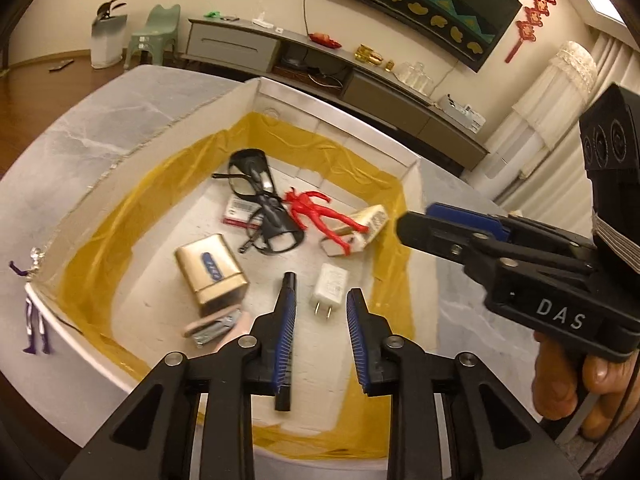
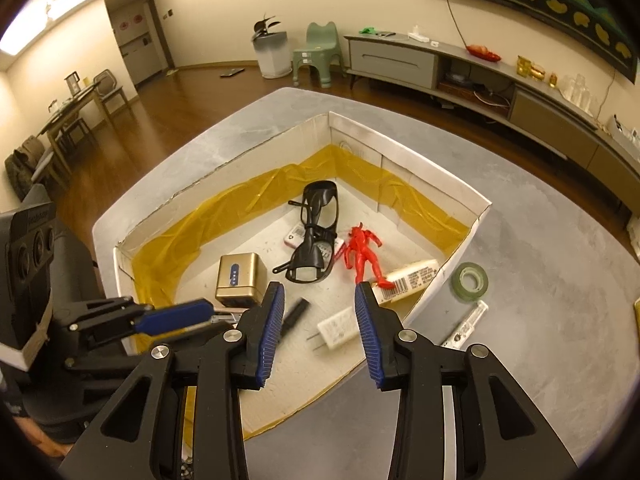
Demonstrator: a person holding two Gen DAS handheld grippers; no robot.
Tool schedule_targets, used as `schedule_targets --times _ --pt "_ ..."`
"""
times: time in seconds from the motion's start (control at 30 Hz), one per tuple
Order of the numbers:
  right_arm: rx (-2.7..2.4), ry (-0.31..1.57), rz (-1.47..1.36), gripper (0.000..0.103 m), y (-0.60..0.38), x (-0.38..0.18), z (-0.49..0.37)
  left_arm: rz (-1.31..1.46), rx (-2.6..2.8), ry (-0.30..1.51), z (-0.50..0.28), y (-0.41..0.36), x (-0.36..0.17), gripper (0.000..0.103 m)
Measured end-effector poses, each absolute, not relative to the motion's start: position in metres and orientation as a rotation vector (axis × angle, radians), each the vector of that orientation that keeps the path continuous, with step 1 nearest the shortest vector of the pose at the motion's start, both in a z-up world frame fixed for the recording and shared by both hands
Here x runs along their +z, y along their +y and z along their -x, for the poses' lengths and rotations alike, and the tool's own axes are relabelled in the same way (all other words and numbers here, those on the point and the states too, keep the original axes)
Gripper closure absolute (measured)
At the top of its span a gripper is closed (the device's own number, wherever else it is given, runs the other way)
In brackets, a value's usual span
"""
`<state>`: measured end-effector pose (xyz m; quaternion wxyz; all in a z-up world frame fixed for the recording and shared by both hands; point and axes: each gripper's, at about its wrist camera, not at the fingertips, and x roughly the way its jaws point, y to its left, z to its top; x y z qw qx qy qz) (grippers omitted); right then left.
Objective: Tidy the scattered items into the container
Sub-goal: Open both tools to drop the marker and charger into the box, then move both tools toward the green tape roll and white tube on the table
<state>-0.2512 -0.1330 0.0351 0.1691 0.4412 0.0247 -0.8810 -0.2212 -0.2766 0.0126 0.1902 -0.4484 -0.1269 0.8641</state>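
- Jaws of both the left gripper (image 1: 322,338) and the right gripper (image 2: 320,332) are spread wide and nothing is held; both hover over the white cardboard box with yellow tape lining (image 2: 404,148).
- Left out on the grey worktop (image 2: 540,320): a green tape roll (image 2: 471,281) and a clear slim packet (image 2: 466,326); one is likely to be taken next, straddled squarely before closing.
- Seen inside: black glasses (image 1: 256,200), red figurine (image 1: 316,212), gold tin (image 1: 210,274), white charger plug (image 1: 330,286), black pen (image 1: 289,284).
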Motion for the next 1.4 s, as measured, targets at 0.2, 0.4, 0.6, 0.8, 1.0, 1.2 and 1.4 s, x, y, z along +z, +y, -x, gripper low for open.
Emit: schedule_targets --times 0.2,0.4,0.6,0.8,1.0,1.2,1.4 --pt "-2.500 0.061 -1.251 0.064 -0.134 0.037 0.249 1.252 2.439 -0.400 0.222 -0.293 0.015 0.075" --pt "-2.492 0.072 -1.257 0.064 -0.139 0.039 0.244 1.246 2.445 -0.393 0.215 -0.300 0.018 0.075" --pt "-2.488 0.066 -1.245 0.064 -0.141 0.045 0.228 1.238 2.441 -0.353 0.200 -0.296 0.021 0.075" --pt "-2.494 0.041 -1.220 0.064 -0.136 0.054 0.208 1.217 2.440 -0.314 0.182 -0.288 0.031 0.075" --pt "-2.495 0.002 -1.196 0.064 -0.126 0.062 0.183 1.196 2.445 -0.285 0.164 -0.282 0.043 0.075" --pt "-2.496 -0.036 -1.173 0.064 -0.116 0.068 0.160 1.179 2.448 -0.255 0.145 -0.274 0.052 0.075" --pt "-2.498 -0.087 -1.161 0.064 -0.100 0.071 0.141 1.167 2.446 -0.228 0.130 -0.265 0.060 0.075"
